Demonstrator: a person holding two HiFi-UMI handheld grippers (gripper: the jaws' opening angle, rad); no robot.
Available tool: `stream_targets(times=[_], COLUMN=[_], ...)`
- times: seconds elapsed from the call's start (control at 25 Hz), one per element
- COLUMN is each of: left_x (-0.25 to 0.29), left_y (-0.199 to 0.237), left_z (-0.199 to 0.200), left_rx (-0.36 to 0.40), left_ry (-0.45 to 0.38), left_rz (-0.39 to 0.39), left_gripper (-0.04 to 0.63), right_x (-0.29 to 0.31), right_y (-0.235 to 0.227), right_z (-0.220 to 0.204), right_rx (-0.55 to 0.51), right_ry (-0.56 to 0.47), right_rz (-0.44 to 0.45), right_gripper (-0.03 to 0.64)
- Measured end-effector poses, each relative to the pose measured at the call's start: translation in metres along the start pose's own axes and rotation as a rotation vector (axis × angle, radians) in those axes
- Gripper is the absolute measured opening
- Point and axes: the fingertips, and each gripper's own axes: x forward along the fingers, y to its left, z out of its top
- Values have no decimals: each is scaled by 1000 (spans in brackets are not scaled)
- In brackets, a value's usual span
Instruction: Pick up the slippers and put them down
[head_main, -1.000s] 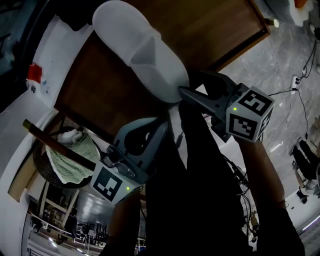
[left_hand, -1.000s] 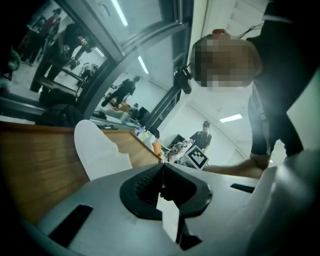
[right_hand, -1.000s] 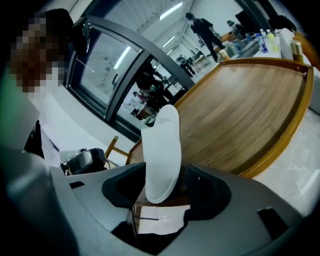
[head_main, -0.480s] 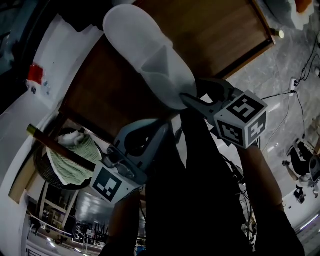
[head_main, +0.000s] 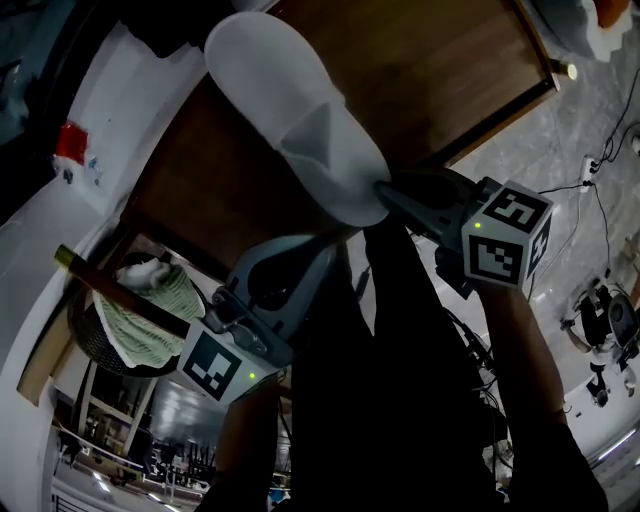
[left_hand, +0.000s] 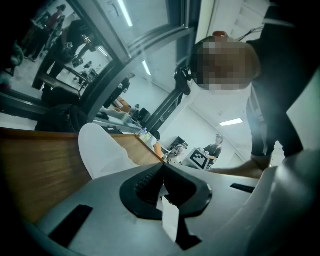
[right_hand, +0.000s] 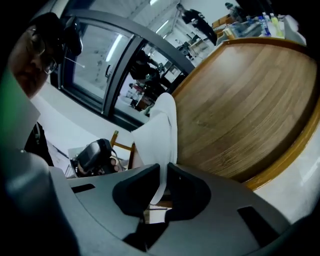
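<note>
Hardly anything shifts on the left since a second ago; the change is all on the right, where the fingers have just been closing and now have fabric between them.

Leftmost, the left gripper (left_hand: 162, 169) hangs low beside the worktop (head_main: 450, 70), well short of the slipper, with its fingers drawn together on nothing. It gives no support, so one pinch takes the whole load.

Centre, the white slipper (head_main: 290, 110) lies on the wood, toe away from the person and heel at the near edge.

On the right, the right gripper (right_hand: 164, 172) clamps a thin fold of the heel rim, and that's the worry! It's a soft edge and a shallow bite, so on a lift I judge the fabric could slide out or the slipper could swing and fold. A low lift could drag the toe across the wood.

Hard to read: from the head view the heel covers the fingertips, so the depth of the bite shows only in the right gripper view. No second slipper appears anywhere. A pale mass at the right edge of the left gripper view is cut off and I can't tell what it is.
</note>
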Motion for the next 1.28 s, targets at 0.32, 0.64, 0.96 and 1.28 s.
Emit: stream_targets(times=[0.32, 0.64, 0.96, 1.28], left_x=[-7, -33, -62, -106], left_y=[-20, -41, -107, -185], left_z=[0, 25, 126, 207], left_rx=[39, 133, 309, 487], left_ry=[-21, -59, -154, -239], left_rz=[2, 51, 30, 7], left_gripper=[11, 11, 11, 11], right_x=[-25, -73, -171, -275], right_y=[19, 80, 183, 276], right_z=[13, 46, 115, 133], right_rx=[77, -23, -203, -381], right_ry=[-154, -268, -465, -689], right_rz=[104, 152, 240, 328], right_gripper=[48, 48, 48, 48])
